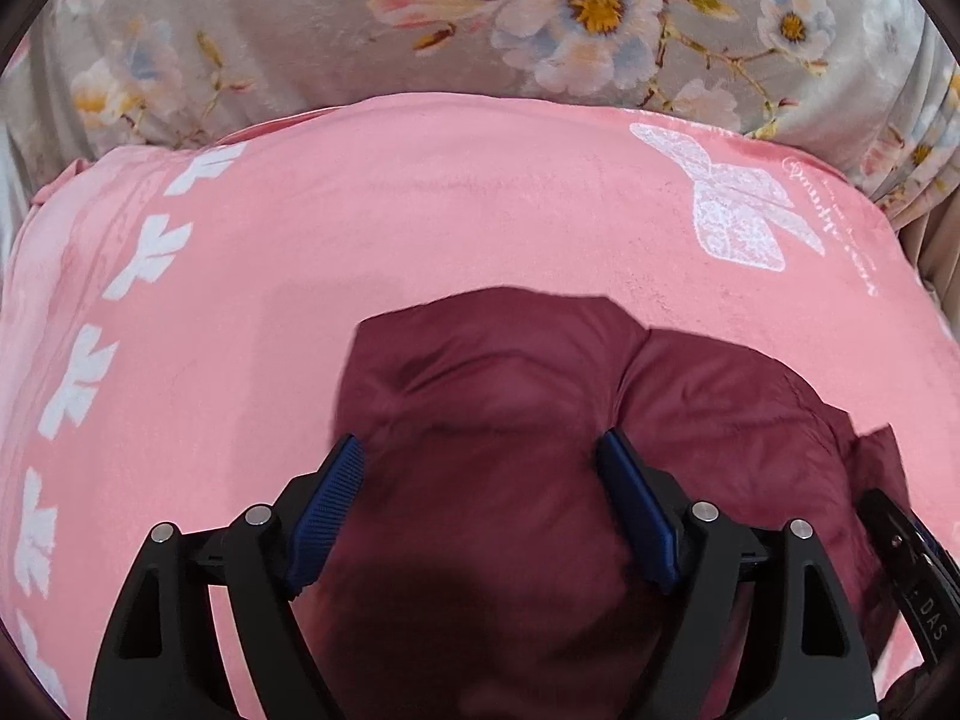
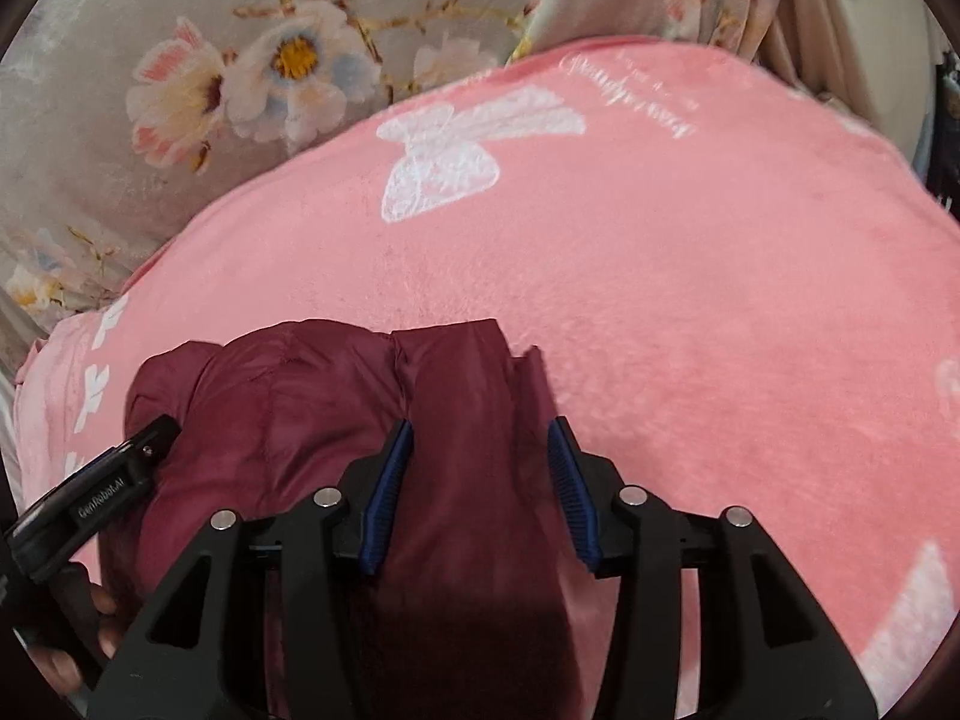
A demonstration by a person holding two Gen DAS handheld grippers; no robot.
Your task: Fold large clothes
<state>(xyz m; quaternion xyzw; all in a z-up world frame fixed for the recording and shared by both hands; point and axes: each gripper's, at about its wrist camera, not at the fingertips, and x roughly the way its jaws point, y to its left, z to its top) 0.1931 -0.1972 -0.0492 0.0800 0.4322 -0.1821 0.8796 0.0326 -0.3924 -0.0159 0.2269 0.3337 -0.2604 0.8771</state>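
The maroon puffy jacket [image 1: 510,420] lies bundled at lower centre on the pink blanket [image 1: 420,210]; both the left hand-held gripper [image 1: 480,468] and right hand-held gripper [image 2: 480,450] are spread above it, so each should pinch an edge squarely before folding

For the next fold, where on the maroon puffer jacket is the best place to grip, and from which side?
Probably the far edge of the maroon puffer jacket, coming from above on the near side. There the padded panels end in a thinner, flatter hem on the pink blanket; the middle bulges. The left gripper and right gripper both stand open over it.
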